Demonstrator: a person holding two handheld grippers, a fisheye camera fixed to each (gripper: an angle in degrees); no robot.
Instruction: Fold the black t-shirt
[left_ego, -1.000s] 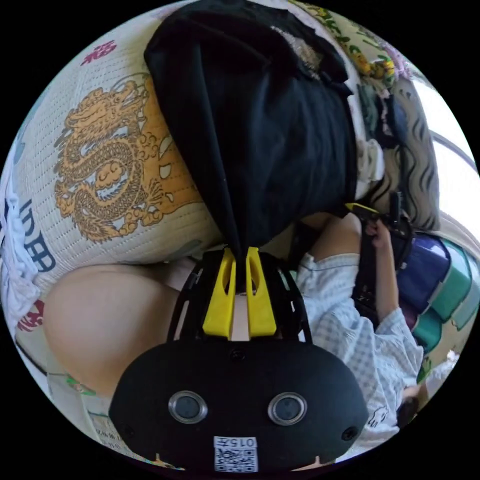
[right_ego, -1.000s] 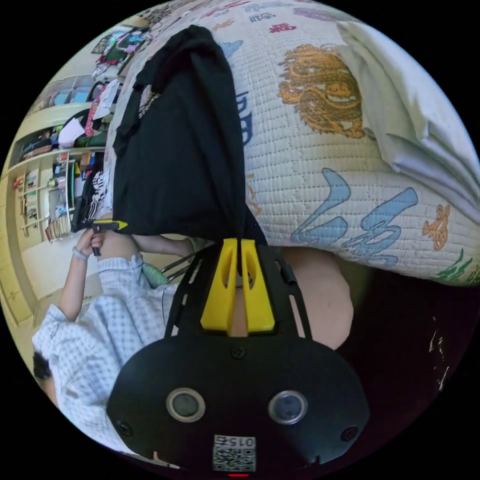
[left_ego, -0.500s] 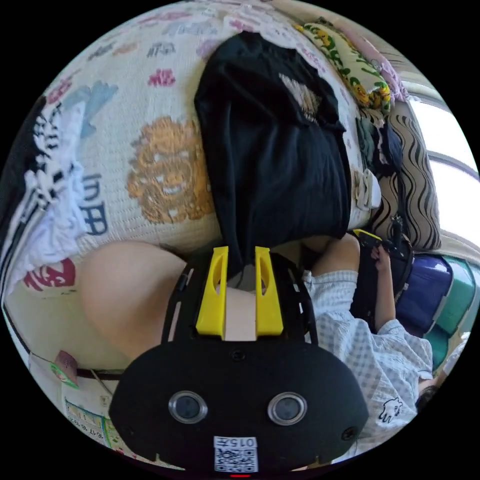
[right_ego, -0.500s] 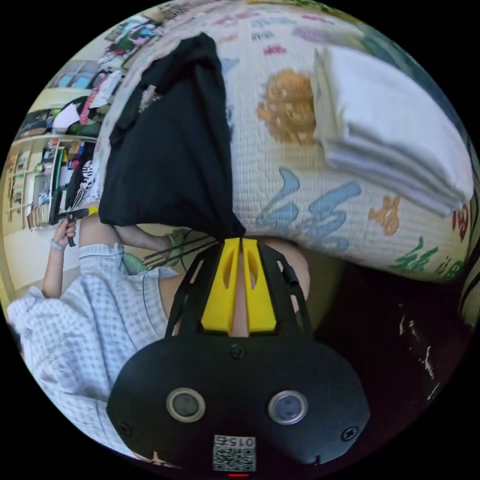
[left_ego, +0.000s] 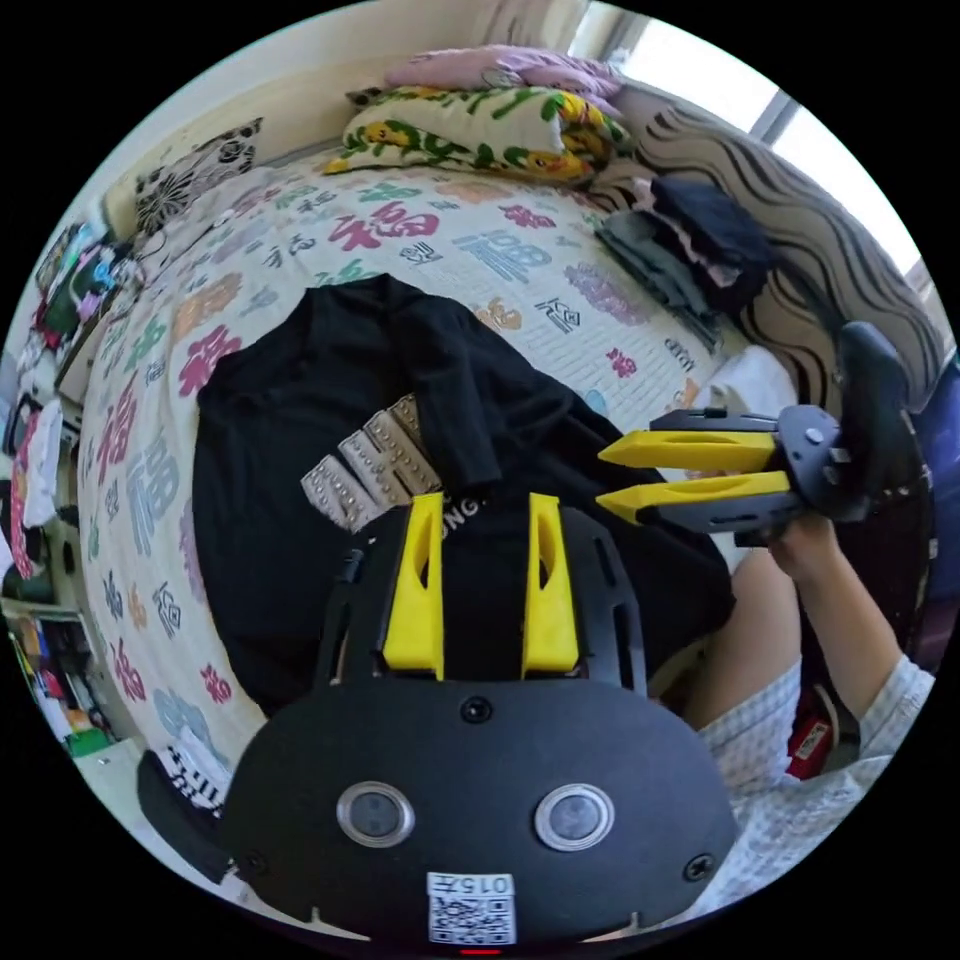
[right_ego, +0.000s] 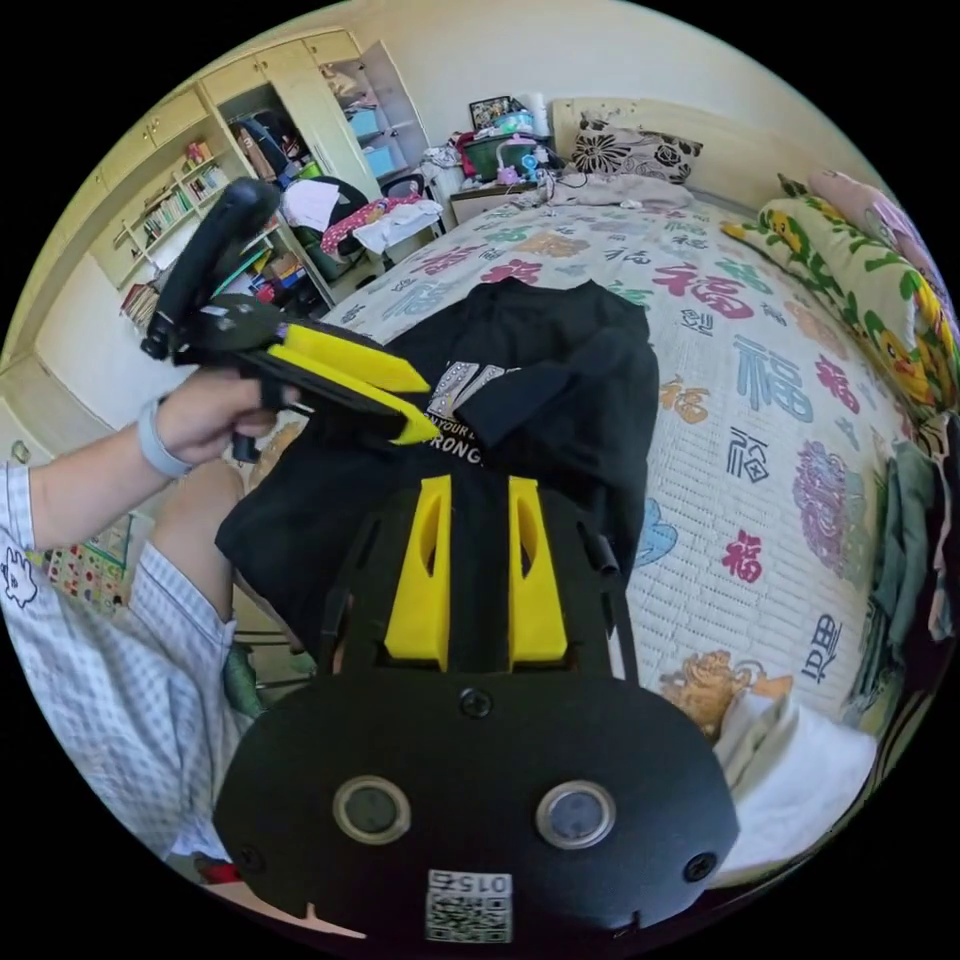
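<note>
The black t-shirt (left_ego: 270, 440) lies spread on the bed, its pale chest print face up and one sleeve folded across it. Its lower hem hangs over the bed's edge near the person's knees. In the left gripper view my left gripper (left_ego: 485, 500) hovers open above the shirt's lower half, holding nothing. My right gripper (left_ego: 602, 476) floats open beside it, at the right, held in a hand. In the right gripper view my right gripper (right_ego: 478, 485) is open over the black t-shirt (right_ego: 560, 400), and the left gripper (right_ego: 430, 410) hangs open at the upper left.
The bed quilt (right_ego: 760, 400) carries coloured characters. Flowered pillows (left_ego: 470, 120) and a pile of dark folded clothes (left_ego: 700, 230) sit at the far side. A white folded stack (right_ego: 800, 770) lies by the near edge. Shelves and cupboards (right_ego: 200, 190) stand beyond the bed.
Both grippers were shut on the shirt's hem; the left opened first, then the right. Both have lifted away above the bed, and the shirt now lies flat.
</note>
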